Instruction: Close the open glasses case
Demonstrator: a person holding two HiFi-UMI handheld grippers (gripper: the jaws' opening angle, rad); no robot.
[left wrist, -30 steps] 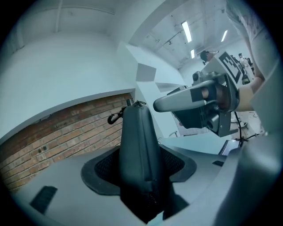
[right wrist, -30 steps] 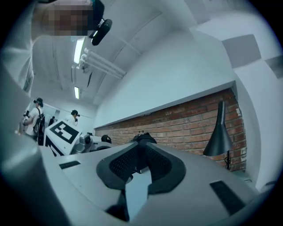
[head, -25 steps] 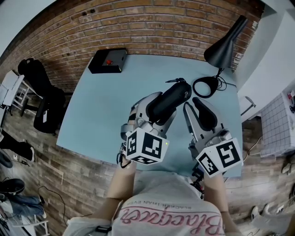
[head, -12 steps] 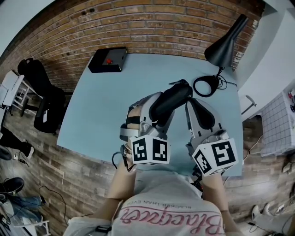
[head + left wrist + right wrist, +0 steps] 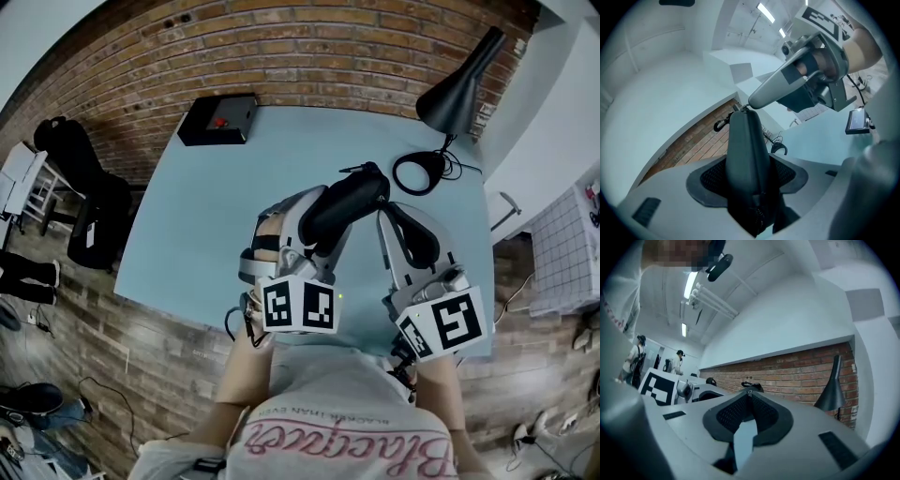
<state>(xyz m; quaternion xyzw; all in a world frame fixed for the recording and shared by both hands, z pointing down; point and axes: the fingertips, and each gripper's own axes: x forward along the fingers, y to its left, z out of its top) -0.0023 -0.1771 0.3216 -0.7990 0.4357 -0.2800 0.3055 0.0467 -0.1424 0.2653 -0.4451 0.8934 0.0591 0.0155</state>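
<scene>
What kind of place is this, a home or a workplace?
Probably a workroom or lab, not a home: a bare brick wall, a plain light-blue table holding a black desk lamp and a black box with a red button, and strip lights above people standing in the background.

The person wears a white shirt (image 5: 328, 427) with pink lettering across the chest. The left hand-held gripper (image 5: 322, 223) and right hand-held gripper (image 5: 387, 212) are smooth pale grey shells, with black mesh-textured pads (image 5: 731, 414) lining the jaws. Each carries a white cube (image 5: 300, 306) printed with black square markers. A thin black cable (image 5: 234, 323) loops at the left cube's 8 o'clock.
</scene>
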